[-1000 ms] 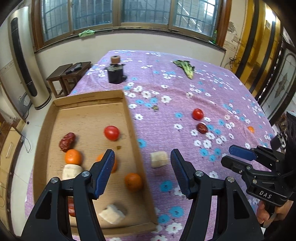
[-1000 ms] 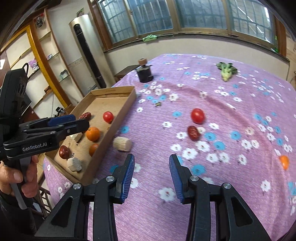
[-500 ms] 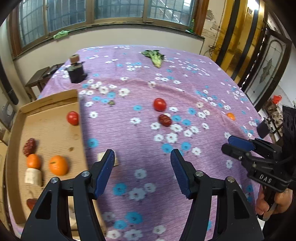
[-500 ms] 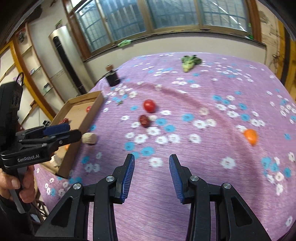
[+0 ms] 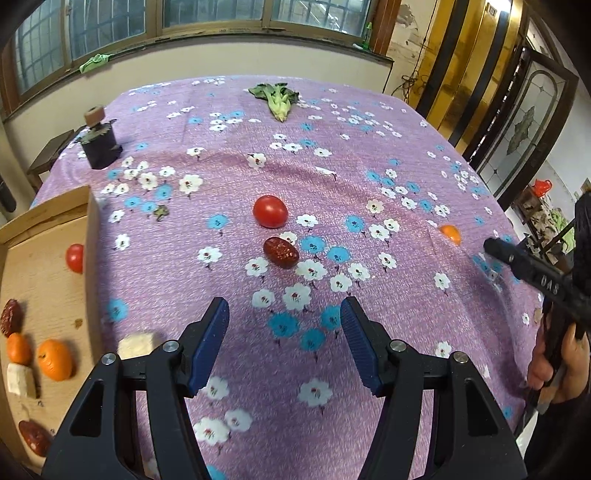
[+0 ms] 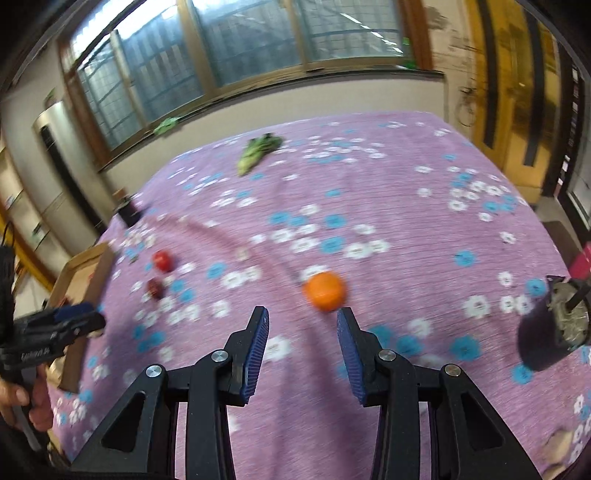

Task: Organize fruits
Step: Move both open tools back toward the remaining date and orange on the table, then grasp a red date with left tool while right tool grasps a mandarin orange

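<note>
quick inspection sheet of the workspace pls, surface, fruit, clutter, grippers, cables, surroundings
surface: purple floral cloth over the table
job's things: tomato, red date and orange loose on cloth; cardboard tray holds more fruit
clutter: leafy greens, dark jar, pale chunk beside the tray
grippers: left gripper open, empty; right gripper open, empty, orange just ahead
cables: nothing seen
surroundings: windows, wooden door
</note>
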